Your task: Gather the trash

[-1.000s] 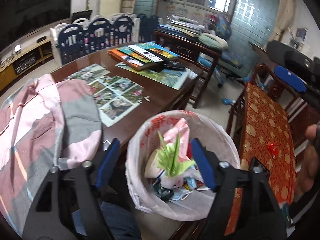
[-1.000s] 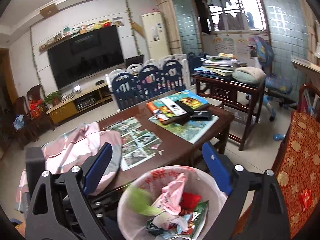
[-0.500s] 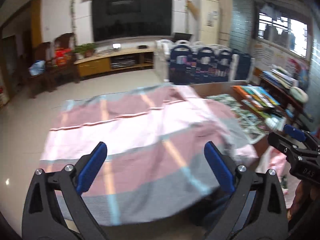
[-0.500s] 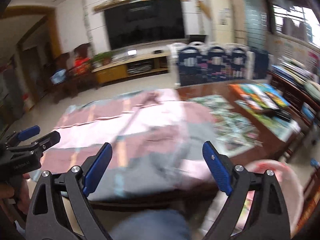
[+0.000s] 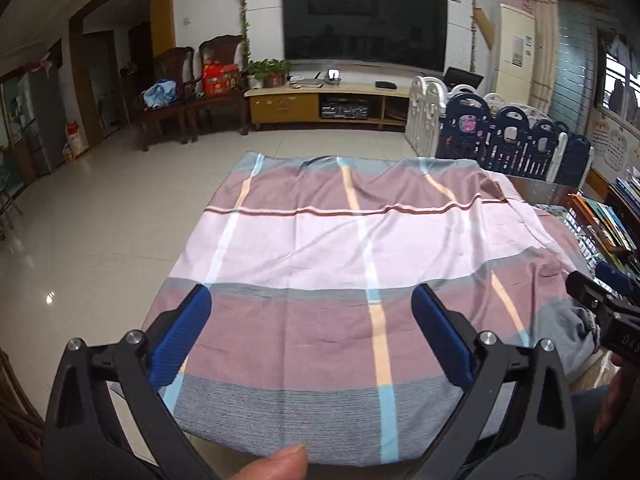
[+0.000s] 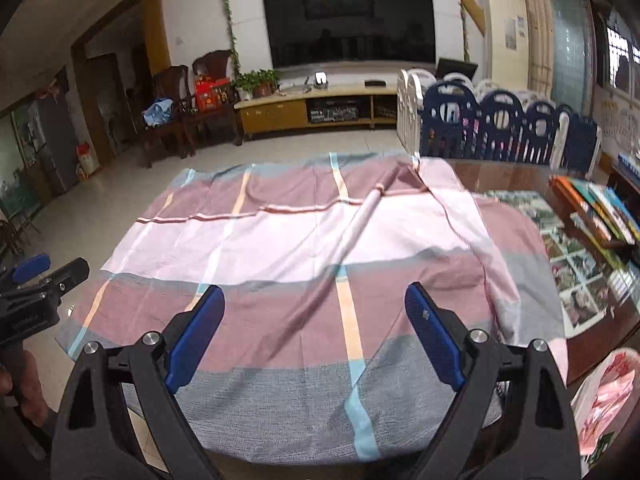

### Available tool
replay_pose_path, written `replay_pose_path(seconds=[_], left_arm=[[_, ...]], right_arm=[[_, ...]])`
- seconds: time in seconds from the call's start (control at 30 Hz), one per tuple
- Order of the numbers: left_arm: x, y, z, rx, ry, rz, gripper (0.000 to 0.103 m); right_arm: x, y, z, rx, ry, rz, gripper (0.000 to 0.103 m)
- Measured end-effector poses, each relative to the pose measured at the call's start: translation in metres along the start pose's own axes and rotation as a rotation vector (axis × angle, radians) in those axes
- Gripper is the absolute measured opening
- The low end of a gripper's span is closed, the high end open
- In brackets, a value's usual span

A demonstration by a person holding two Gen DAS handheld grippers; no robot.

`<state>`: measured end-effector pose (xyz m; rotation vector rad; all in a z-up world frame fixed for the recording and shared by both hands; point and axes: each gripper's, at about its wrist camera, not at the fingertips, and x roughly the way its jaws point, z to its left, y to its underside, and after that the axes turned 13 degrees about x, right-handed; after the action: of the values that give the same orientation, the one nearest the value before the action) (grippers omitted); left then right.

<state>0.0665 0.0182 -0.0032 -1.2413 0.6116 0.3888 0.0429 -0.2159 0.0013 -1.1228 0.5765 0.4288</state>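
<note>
1. Left wrist view: left gripper (image 5: 310, 330) hangs over the striped cloth (image 5: 344, 272). Its jaws have just been opening and now stand wide, with nothing between the pads. A fingertip (image 5: 286, 462) shows at the bottom edge, so a person's hand is working the handle.
2. Same view: the right gripper (image 5: 600, 292) pokes in at the right edge, over the cloth's right side. Both tools face the same surface, likely so each can take a side.
3. Same view: no trash visible on the cloth. The trash bin is out of frame here.
4. Right wrist view: right gripper (image 6: 316, 332) is also spread wide and empty, aimed down at the cloth (image 6: 304, 264).
5. Same view: a ridge-like fold (image 6: 352, 236) runs diagonally across the cloth. Cloth drapes over the near part of the wooden table (image 6: 516, 176); photo sheets (image 6: 568, 264) and books (image 6: 596, 204) lie on the uncovered right part.
6. Same view: trash bin (image 6: 608, 400) with its white liner sits low at the right edge beside the table, pink scraps inside. It is close enough for drop-offs.
7. Judgement: both grippers empty, so no pick in hand; next target unclear.
</note>
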Motion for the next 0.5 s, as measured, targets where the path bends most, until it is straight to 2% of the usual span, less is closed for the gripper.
replay_pose_path(seconds=[0.23, 0.5], left_arm=[[0.009, 0.003, -0.008, -0.029, 0.019, -0.021, 0.1], [0.019, 0.006, -0.008, -0.016, -0.003, 0.012, 0.1]], right_arm=[[0.008, 0.001, -0.017, 0.063, 0.007, 0.022, 0.09], [0.01, 0.004, -0.015, 0.04, 0.009, 0.034, 0.09]])
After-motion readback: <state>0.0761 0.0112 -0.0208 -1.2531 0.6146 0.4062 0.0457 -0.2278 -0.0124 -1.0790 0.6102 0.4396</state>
